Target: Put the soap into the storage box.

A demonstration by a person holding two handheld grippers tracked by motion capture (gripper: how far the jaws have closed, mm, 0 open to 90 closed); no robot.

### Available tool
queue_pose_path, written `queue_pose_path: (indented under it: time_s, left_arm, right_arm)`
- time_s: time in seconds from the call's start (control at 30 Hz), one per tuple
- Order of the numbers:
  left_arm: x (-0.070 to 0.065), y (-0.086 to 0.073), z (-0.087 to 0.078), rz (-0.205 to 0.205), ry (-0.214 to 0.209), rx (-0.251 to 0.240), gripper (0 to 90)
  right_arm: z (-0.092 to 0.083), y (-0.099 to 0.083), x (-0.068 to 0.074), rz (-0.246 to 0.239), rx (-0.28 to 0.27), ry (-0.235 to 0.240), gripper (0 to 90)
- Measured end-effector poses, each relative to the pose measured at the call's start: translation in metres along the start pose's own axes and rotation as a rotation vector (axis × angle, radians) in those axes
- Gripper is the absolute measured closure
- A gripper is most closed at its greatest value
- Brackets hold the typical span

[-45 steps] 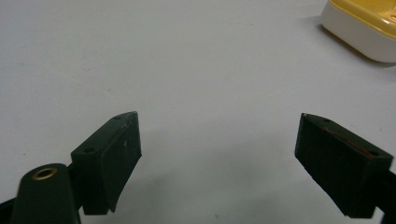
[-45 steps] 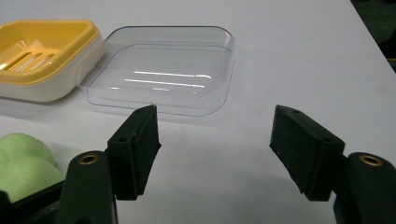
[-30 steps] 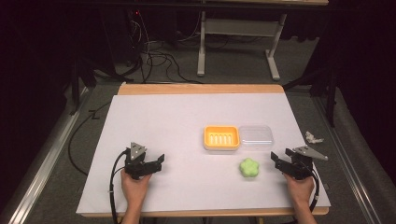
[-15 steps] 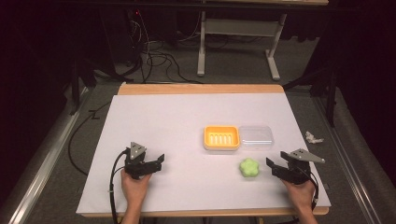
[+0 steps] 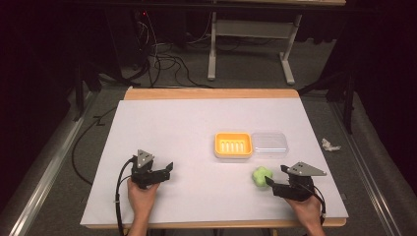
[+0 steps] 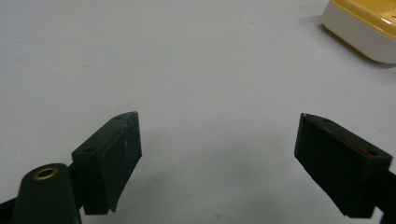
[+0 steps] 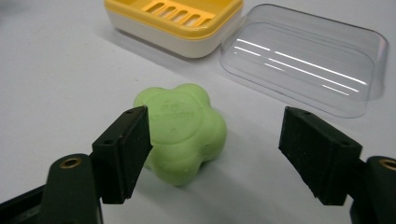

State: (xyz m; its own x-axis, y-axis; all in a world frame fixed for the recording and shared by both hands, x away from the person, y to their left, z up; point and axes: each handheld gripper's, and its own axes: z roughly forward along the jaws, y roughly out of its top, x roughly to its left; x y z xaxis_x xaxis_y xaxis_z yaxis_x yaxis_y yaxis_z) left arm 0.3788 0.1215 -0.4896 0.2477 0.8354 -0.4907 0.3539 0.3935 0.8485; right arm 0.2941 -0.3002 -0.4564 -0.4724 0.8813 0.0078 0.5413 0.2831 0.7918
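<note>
Soap (image 7: 182, 130), a green flower-shaped bar, lies on the table just before the yellow dish (image 7: 175, 23); right gripper (image 7: 215, 149) has just been opening, jaws wide, nothing gripped. Looks hard, slick; pinch across its lobes.

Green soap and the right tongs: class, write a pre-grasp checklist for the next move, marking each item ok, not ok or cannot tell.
1. Right tongs open: ok; the jaws have just been opening and stand apart.
2. Green soap between the jaws: not ok; it lies ahead of them, nearer the left jaw, not yet centred.
3. Pads clear of the soap: cannot tell; the left jaw overlaps it in the right gripper view.
4. Yellow soap dish uncovered and empty: ok.
5. Clear lid off the dish: ok; it lies beside it on the table.
6. Left tongs out of the way: ok; open over bare table, holding nothing.
</note>
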Motion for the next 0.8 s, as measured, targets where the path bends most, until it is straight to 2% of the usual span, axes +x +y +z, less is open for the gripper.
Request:
queue_pose_path:
  time_s: [0.27, 0.53, 0.67, 0.73, 0.8]
  left_arm:
    - [0.0, 0.0, 0.0, 0.001, 0.002, 0.004, 15.3]
    - [0.0, 0.0, 0.001, -0.001, 0.004, 0.003, 15.3]
    - [0.0, 0.0, 0.0, -0.005, 0.002, 0.001, 15.3]
    - [0.0, 0.0, 0.0, -0.006, 0.002, -0.001, 15.3]
    - [0.0, 0.0, 0.0, -0.003, 0.0, 0.0, 15.3]
  right_arm:
    - [0.013, 0.003, 0.012, -0.042, 0.048, 0.03, 19.6]
    - [0.027, 0.007, 0.02, -0.082, 0.095, 0.035, 18.6]
    - [0.034, 0.008, 0.022, -0.098, 0.122, 0.026, 19.3]
    - [0.037, 0.008, 0.022, -0.102, 0.149, 0.02, 23.7]
    - [0.038, 0.008, 0.022, -0.107, 0.151, 0.012, 24.7]
